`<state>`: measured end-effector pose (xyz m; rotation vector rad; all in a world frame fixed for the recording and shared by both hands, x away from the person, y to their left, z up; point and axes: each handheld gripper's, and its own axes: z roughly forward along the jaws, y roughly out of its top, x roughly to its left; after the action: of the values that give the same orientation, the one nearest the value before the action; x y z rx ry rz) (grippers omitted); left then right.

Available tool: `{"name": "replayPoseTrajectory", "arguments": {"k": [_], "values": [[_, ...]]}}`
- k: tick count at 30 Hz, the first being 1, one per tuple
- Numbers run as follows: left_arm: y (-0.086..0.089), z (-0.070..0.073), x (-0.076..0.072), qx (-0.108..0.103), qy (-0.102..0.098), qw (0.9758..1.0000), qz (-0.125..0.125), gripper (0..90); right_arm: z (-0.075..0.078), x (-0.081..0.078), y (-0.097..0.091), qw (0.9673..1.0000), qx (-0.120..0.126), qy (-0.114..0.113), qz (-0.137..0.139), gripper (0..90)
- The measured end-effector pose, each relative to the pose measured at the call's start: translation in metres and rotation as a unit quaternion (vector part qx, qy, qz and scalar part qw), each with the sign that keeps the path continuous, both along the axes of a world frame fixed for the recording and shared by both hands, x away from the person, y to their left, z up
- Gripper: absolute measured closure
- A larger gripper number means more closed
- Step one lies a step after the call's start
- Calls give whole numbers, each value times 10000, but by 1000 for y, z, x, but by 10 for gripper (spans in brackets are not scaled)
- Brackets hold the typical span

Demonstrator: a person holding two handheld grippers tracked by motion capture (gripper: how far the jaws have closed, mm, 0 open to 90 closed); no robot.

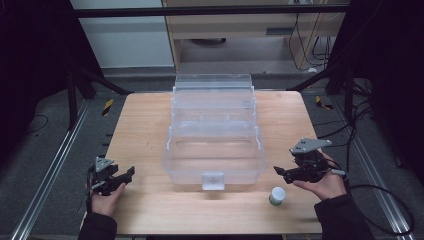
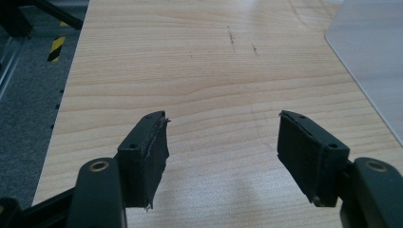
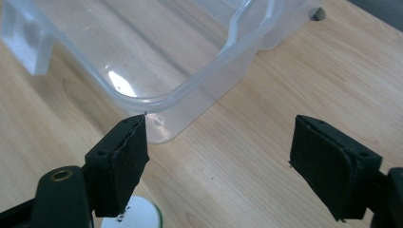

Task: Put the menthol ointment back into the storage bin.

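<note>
Below, white-capped bottle on table, apart from right gripper fingers, spread

Small white-capped bottle upright on table, just right-front of clear bin.

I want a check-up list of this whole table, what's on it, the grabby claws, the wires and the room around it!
Surface: light wooden table, faint scuff marks.
Job's things: clear plastic storage box, open, lid tipped back; small white-capped green bottle upright beside its front right corner.
Clutter: nothing seen.
Grippers: left gripper open, empty, over bare wood; right gripper open, empty, above the bottle.
Cables: black cable trails from the right gripper; more hang at back.
Surroundings: grey floor, black frame bars, striped tape.
</note>
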<state>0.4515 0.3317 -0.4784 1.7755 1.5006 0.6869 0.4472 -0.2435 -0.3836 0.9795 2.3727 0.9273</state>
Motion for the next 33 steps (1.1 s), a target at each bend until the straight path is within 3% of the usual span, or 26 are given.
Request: {"name": "replayPoseTrajectory", "arguments": {"k": [6,9,14,18,19,22,23,24,26,30,33], "values": [[0,-1,0,44,35,10000,-21,339,1,-1,6,9993,-214,187,246,201],[-1,-1,1,61,45,10000,-49,337,-1,-1,12,9973,-484,339,426,198],[-2,-2,2,77,63,9999,-78,335,-1,-2,15,9961,-556,415,540,193],[-3,-3,2,125,79,9998,-102,334,-1,-3,19,9922,-764,596,781,211],[-3,-3,3,126,83,9998,-105,334,-3,-3,22,9898,-859,711,882,220],[-3,-3,3,113,100,9998,-95,334,-5,-3,24,9874,-972,784,976,232],[-3,-3,3,110,106,9998,-105,334,-7,-4,26,9848,-1074,854,1066,250],[-3,-3,3,110,106,9998,-105,333,-7,-4,26,9848,-1074,854,1066,250],[-3,-3,3,130,106,9998,-122,333,-9,-5,28,9817,-1177,942,1161,269],[-3,-3,3,145,127,9997,-127,332,-11,-5,28,9808,-1168,1029,1171,270],[-3,-3,3,146,126,9997,-134,332,-15,-6,29,9769,-1298,1151,1244,279]]}}
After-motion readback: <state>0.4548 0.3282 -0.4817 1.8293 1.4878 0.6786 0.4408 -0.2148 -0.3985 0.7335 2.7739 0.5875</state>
